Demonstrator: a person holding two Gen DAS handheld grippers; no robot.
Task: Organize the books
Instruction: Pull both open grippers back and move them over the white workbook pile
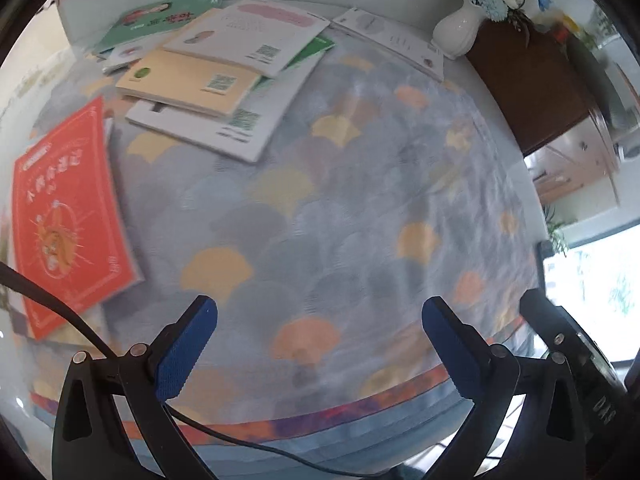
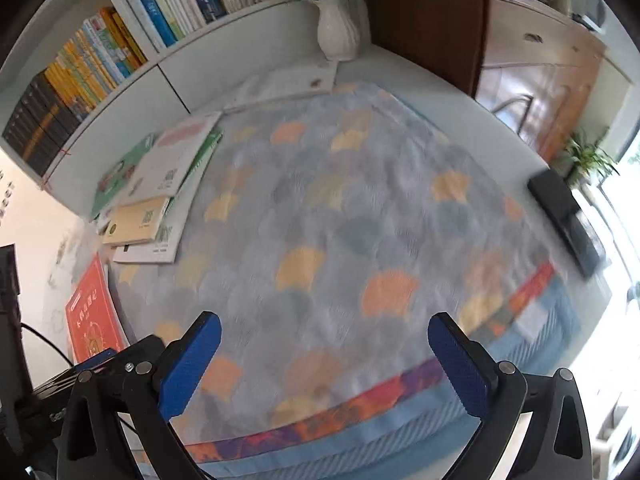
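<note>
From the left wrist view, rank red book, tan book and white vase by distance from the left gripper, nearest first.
From the left gripper:
1. Red book, close on the left edge.
2. Tan book, in the pile at far left.
3. White vase, far right corner.

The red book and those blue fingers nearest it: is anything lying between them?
Only patterned cloth, plus a black cable crossing the red book's lower corner, in the left wrist view. The left gripper is open.
</note>
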